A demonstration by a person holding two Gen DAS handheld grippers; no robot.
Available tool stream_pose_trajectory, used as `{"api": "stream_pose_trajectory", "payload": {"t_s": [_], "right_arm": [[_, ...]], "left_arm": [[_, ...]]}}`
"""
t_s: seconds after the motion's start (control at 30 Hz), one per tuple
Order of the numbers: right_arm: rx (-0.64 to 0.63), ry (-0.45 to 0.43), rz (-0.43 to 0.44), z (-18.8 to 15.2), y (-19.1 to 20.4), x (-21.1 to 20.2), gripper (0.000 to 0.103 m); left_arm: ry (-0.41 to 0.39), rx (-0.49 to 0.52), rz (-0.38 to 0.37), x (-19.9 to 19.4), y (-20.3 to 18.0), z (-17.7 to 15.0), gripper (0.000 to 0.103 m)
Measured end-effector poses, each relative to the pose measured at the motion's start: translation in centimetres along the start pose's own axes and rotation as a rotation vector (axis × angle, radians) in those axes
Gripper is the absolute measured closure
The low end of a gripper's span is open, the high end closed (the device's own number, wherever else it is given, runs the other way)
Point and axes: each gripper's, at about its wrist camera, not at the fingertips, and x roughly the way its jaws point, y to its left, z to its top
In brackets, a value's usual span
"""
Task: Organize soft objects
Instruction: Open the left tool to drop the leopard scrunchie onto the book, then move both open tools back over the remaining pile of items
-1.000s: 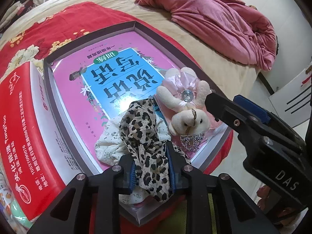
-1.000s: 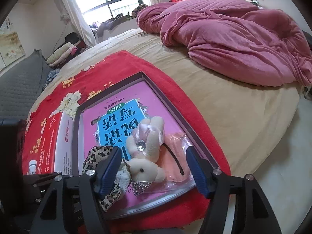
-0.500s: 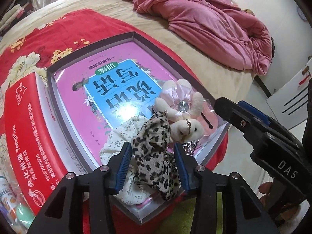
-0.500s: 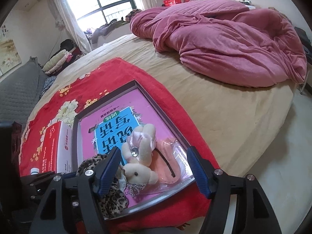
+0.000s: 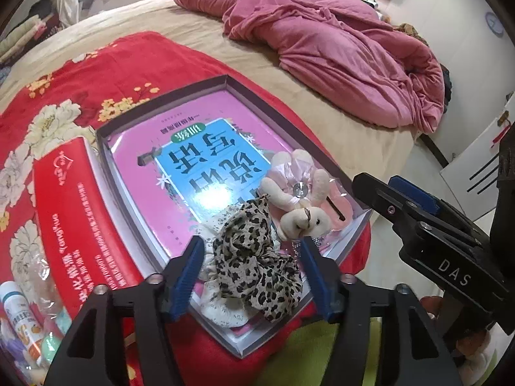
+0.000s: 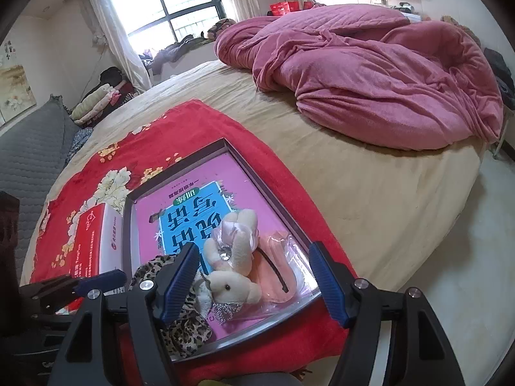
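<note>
Daylight from a window falls on a wide bed (image 6: 370, 199) with a beige sheet, a crumpled pink quilt (image 6: 370, 74) at its far side and a red flowered blanket (image 5: 80, 80) at its near edge. On the blanket sits a shallow grey box (image 5: 161, 103) holding a pink book (image 5: 199, 160). At the box's near corner lies a leopard-print cloth (image 5: 257, 260) over a white lacy cloth (image 5: 222, 308), with a small cream plush bunny (image 5: 302, 212) just beside it toward the right edge. The left tool (image 5: 251, 263) has just been opening; its blue pads stand clear on either side of the leopard-print cloth, not pressing it. The right tool (image 6: 251, 276) hangs open above the bunny, holding nothing. A red carton (image 5: 74, 218) lies along the box's left side.
</note>
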Motion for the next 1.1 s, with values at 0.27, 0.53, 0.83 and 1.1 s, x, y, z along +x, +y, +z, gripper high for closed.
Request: {"api": "stream_pose_trajectory", "payload": {"t_s": [0.27,0.53,0.83,1.1], "right_arm": [[-0.008,-0.013,-0.001,0.2,0.4,-1.0,0.031],[-0.019,-0.027,-0.004,0.4,1.1,-1.9,0.03],[-0.016,-0.063,-0.038,0.7,1.6,-3.5,0.026],[-0.03,-0.102,-0.043,1.1,2.6,-5.4,0.023]], "left_arm": [[-0.028,-0.011,0.027,-1.7,0.5,-0.2,0.029],[-0.067,-0.017,0.054,-3.9,0.8,-0.5,0.027],[-0.114,-0.022,0.075,-6.4,1.1,-0.8,0.025],[-0.146,-0.031,0.088,-8.6,1.6,-1.2,0.025]]}}
